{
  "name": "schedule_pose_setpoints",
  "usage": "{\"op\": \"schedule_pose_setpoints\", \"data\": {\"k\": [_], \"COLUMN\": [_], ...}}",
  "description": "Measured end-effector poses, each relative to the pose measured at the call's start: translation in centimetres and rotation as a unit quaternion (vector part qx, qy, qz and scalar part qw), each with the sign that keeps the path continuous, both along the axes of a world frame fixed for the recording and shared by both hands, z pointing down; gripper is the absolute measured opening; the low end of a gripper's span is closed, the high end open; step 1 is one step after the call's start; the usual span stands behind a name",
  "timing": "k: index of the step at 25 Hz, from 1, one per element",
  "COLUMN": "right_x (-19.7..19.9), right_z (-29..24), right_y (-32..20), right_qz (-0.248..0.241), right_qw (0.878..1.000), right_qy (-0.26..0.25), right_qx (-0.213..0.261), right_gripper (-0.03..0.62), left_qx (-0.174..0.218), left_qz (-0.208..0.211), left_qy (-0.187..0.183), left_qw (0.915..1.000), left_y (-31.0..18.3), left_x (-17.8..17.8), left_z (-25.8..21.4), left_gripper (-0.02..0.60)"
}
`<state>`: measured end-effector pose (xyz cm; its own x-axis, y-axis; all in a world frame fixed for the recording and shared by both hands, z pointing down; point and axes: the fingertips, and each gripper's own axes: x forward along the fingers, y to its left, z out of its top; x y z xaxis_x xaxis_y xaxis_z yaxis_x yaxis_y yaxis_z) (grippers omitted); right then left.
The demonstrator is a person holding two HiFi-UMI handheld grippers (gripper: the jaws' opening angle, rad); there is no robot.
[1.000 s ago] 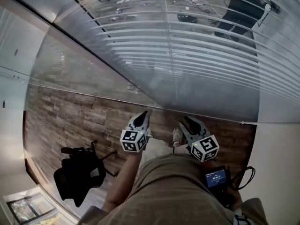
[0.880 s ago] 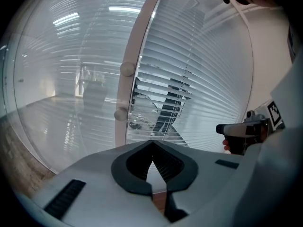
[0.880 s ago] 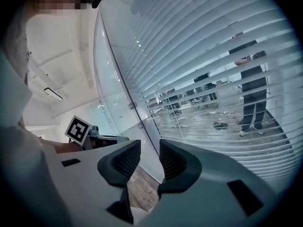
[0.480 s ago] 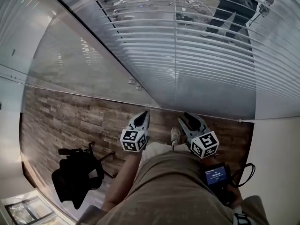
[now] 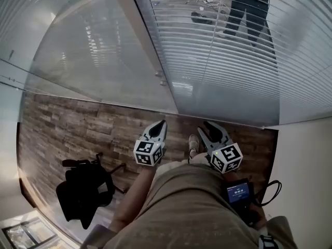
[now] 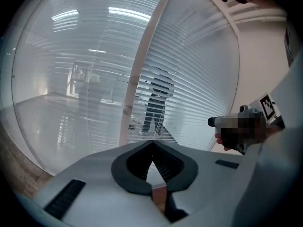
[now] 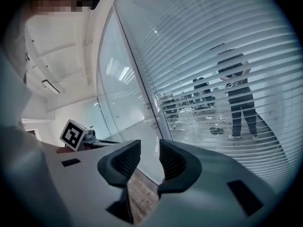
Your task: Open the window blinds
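Note:
White slatted blinds (image 5: 233, 56) hang lowered behind the glass wall, their slats partly tilted. A thin cord (image 5: 212, 40) runs down across them. In the left gripper view the blinds (image 6: 194, 89) fill the right half, in the right gripper view the blinds (image 7: 222, 56) spread across the upper right. My left gripper (image 5: 161, 124) is shut with nothing in it, its tips meeting (image 6: 152, 143). Beside it my right gripper (image 5: 207, 126) is open and holds nothing (image 7: 149, 152). Both point at the base of the glass, a short way from it and touching nothing.
A white frame post (image 5: 148, 45) with a round knob (image 5: 160, 74) divides the glass from the blinds. A person (image 5: 249, 9) stands behind the blinds. A black office chair (image 5: 85, 193) sits on the wooden floor at left. A white wall (image 5: 306, 165) closes the right.
Both grippers have come nearer to the glass wall with me. The post and blinds now loom larger and more upright ahead. The jaws stand as before.

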<state>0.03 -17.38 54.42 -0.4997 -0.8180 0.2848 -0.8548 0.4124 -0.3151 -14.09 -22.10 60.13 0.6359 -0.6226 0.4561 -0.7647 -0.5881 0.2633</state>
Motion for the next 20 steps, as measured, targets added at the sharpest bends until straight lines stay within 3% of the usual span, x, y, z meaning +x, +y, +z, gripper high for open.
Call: {"op": "schedule_pose_setpoints", "data": {"k": [7,20], "right_x": [-4.8,-10.1], "right_z": [-1.2,-1.2], "right_y": [3.9,14.2], "right_qz": [-0.005,-0.009], "right_qw": [1.0,0.998], "right_qy": [0.01,0.053], "right_qx": [0.013,0.019], "right_gripper": [0.132,0.132], "left_qx": [0.008,0.013], "left_qz": [-0.003,-0.005], "left_qy": [0.004,0.034], "left_qw": [1.0,0.9993], "left_y": [4.0,14.0], "left_x": [-5.2,-10.5], "left_z": [-0.6,0.1], "left_gripper": [0.014,0.014]}}
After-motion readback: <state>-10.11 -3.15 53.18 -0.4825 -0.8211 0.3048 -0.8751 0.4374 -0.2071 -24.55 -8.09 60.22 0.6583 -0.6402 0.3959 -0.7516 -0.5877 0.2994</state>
